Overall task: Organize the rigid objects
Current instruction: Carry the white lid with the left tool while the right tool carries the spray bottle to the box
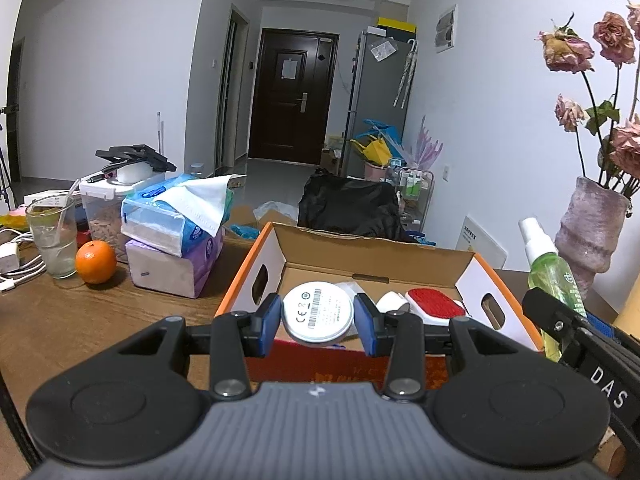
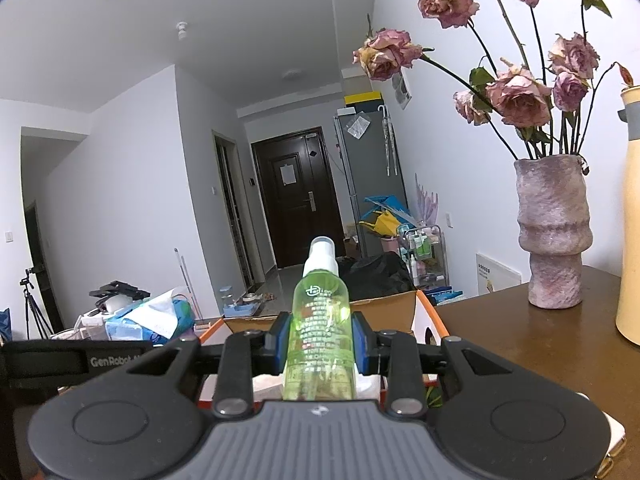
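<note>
Tabletop (image 1: 60, 320) of brown wood is occupied by an open orange-and-white cardboard box (image 1: 500, 276), with a red-topped item (image 1: 436, 300) seen inside it. Over the box, a green spray bottle (image 2: 320, 336) is clamped upright by the right gripper (image 2: 320, 344) — and a round white disc (image 1: 318, 312), label up, is pinched by the left gripper (image 1: 318, 320).

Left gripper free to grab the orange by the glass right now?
Probably not. The left gripper is shut on a white round device above the cardboard box. The path to the orange looks clear, but it must drop the device first.
</note>
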Demonstrator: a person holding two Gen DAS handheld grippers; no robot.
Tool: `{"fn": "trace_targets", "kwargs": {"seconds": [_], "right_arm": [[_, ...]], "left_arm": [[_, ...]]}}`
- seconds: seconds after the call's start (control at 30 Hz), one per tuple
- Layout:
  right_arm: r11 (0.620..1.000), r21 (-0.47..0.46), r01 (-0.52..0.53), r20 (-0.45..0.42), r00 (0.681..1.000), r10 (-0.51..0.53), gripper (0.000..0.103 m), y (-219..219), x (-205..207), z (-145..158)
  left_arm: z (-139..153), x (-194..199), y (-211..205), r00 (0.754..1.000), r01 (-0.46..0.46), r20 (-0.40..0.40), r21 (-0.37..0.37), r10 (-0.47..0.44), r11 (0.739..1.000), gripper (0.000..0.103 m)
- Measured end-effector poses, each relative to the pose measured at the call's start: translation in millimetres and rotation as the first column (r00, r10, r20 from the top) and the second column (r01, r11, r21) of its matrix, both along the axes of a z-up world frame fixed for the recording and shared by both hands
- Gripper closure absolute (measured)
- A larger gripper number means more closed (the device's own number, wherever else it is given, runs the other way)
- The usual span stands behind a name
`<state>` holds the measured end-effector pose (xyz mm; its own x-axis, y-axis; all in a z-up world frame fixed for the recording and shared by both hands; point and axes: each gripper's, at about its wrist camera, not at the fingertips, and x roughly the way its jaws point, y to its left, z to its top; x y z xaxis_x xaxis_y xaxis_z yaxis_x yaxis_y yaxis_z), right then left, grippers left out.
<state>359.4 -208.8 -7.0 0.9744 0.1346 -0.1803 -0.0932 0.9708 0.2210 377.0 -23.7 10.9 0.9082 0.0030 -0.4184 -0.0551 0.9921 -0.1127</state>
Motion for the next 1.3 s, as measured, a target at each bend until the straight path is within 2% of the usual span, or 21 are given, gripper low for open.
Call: {"fn": "trace_targets", "kwargs": {"seconds": [0.77, 1.3], "right_arm": [[1.000, 0.004, -0.012, -0.067, 0.998, 0.013, 0.073, -8.3, 68.4, 5.4], [0.999, -0.020, -0.029, -0.164, 0.986, 0.026, 0.073, -6.6, 116.8, -0.3]], "left_arm": [[-3.7, 60.2, -13.7, 1.000, 0.002, 0.008, 0.024, -0.002, 1.000, 0.062], [-12.9, 100.4, -21.3, 1.000, -0.013, -0.004, 0.063, 0.014, 0.998, 0.062]]}}
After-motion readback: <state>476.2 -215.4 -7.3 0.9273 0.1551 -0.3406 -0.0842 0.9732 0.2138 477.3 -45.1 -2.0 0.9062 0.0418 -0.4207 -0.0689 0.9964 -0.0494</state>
